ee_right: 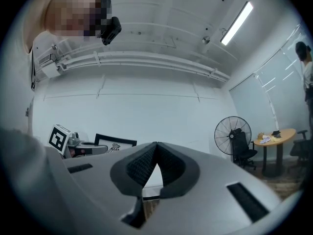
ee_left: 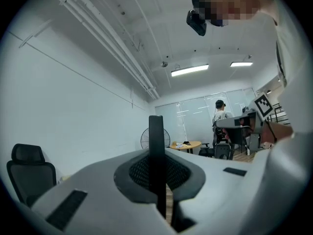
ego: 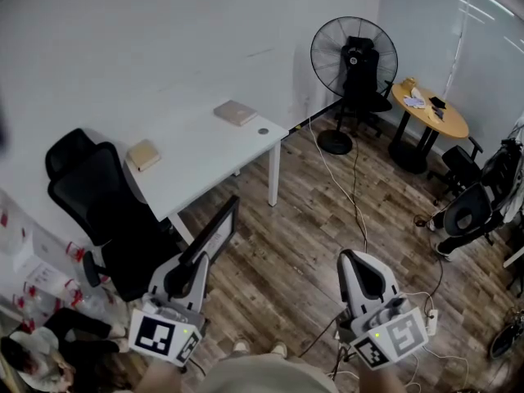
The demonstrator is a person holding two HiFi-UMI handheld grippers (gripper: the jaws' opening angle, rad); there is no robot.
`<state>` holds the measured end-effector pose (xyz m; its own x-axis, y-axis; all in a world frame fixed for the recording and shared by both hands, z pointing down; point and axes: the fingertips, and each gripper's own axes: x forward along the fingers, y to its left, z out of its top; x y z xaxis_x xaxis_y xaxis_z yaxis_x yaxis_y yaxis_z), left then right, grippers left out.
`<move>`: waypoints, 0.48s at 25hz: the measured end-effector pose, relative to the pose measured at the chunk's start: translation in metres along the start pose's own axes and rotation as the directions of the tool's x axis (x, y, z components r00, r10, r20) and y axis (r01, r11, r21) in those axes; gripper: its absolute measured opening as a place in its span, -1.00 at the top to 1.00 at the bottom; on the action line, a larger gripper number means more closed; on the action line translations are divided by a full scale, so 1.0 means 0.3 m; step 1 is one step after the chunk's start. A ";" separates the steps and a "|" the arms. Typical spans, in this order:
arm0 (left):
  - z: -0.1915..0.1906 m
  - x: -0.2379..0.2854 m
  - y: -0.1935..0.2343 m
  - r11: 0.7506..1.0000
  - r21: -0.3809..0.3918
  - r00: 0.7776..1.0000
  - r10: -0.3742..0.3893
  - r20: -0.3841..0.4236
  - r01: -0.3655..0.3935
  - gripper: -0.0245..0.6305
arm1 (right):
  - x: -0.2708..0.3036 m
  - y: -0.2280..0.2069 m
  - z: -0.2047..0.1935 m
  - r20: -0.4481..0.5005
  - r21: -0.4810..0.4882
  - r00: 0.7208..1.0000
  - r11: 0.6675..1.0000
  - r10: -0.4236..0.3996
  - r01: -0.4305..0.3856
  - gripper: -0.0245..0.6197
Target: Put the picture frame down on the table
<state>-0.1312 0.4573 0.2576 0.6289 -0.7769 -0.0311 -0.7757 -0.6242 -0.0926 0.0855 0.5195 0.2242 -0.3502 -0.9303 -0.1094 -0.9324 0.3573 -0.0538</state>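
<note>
Wood-pattern flooring surrounds a white table [ego: 205,150] set against the wall, with a black office chair [ego: 94,191] at its near end and a pedestal fan [ego: 354,56] beyond; two flat items lie on the tabletop, well apart. The picture frame [ego: 214,234] is off the table, carried in the air near the chair; the left gripper [ego: 190,273] is clamped on its lower edge, and the left gripper view shows the frame edge-on [ee_left: 156,151], upright between the closed pads. The right gripper [ego: 350,260] is empty; its jaws meet at the tips with nothing between them. Handling assessment: the frame appears thin, rigid and light; a one-edge grip leaves it free to pivot, so level carriage is advised. Whether the front is glazed cannot be confirmed from these views; treat it as fragile. Recommended hold: the moulding, not the face; lower it onto the bare area between the two items; contact one edge first.
</note>
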 end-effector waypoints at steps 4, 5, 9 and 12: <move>-0.004 0.011 -0.046 1.000 -0.008 1.000 0.005 0.010 -0.005 0.83 | -0.027 -0.035 -0.025 -0.007 0.004 1.000 1.000 0.012 -0.012 0.85; -0.007 0.011 -0.053 1.000 -0.009 1.000 0.007 0.010 -0.007 0.83 | -0.031 -0.039 -0.033 -0.008 0.006 1.000 1.000 0.014 -0.014 0.85; -0.019 0.015 -0.069 1.000 -0.021 1.000 0.008 0.004 -0.007 0.83 | -0.029 -0.050 -0.051 -0.017 0.030 1.000 0.999 0.022 -0.022 0.85; -0.028 0.025 -0.070 1.000 -0.025 1.000 0.012 0.005 -0.012 0.83 | -0.010 -0.049 -0.055 -0.012 0.027 0.999 0.999 0.040 -0.039 0.85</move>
<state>-0.1107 0.4638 0.2675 0.6199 -0.7838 -0.0369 -0.7841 -0.6169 -0.0677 0.0988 0.5156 0.2417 -0.3881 -0.9162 -0.0995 -0.9151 0.3959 -0.0765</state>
